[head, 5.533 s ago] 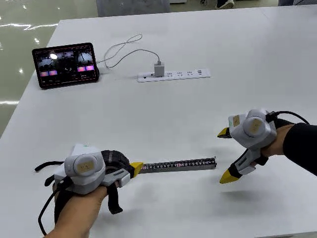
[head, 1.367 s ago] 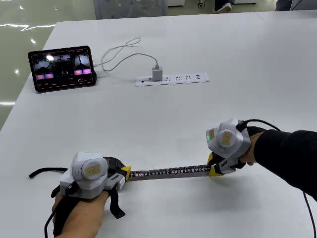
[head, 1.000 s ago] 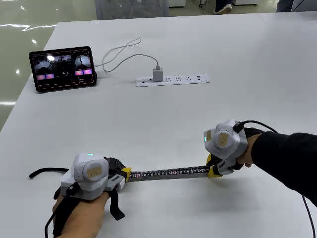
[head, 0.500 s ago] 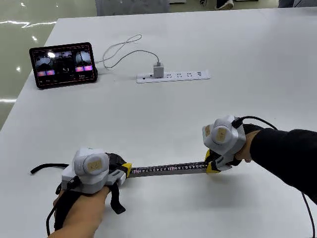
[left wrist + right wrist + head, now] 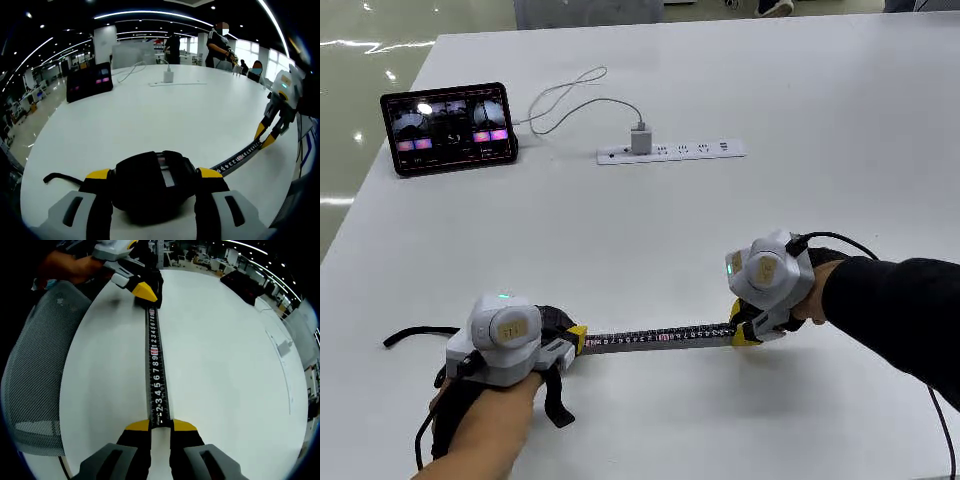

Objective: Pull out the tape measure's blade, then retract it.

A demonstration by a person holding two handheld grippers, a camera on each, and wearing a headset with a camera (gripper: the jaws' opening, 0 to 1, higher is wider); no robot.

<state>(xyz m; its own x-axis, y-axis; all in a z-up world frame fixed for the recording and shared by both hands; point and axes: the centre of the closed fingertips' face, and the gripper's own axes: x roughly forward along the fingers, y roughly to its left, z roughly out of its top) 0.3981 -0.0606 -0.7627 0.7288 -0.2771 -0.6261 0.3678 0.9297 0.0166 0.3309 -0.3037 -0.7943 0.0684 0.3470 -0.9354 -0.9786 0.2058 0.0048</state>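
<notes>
The black tape measure case (image 5: pixel 555 324) sits on the white table (image 5: pixel 650 240), and my left gripper (image 5: pixel 576 339) is shut around it. In the left gripper view the case (image 5: pixel 152 182) sits between the yellow-tipped jaws of the left gripper (image 5: pixel 154 173). The blade (image 5: pixel 655 337) lies flat on the table, drawn out to the right. My right gripper (image 5: pixel 744 336) is shut on the blade's end. In the right gripper view the blade (image 5: pixel 154 365) runs from the right gripper (image 5: pixel 161 425) up to the left gripper (image 5: pixel 145 290).
A tablet (image 5: pixel 448 128) stands at the far left with a cable to a charger in a white power strip (image 5: pixel 670 152). A black strap (image 5: pixel 415 333) trails left of the case. The table's left edge is close. A mesh chair (image 5: pixel 30 390) stands beside the table.
5.5 s ago my right gripper hung open, right of the blade's end; now it is shut on that end. Over the last second both grippers and the blade have barely moved.
</notes>
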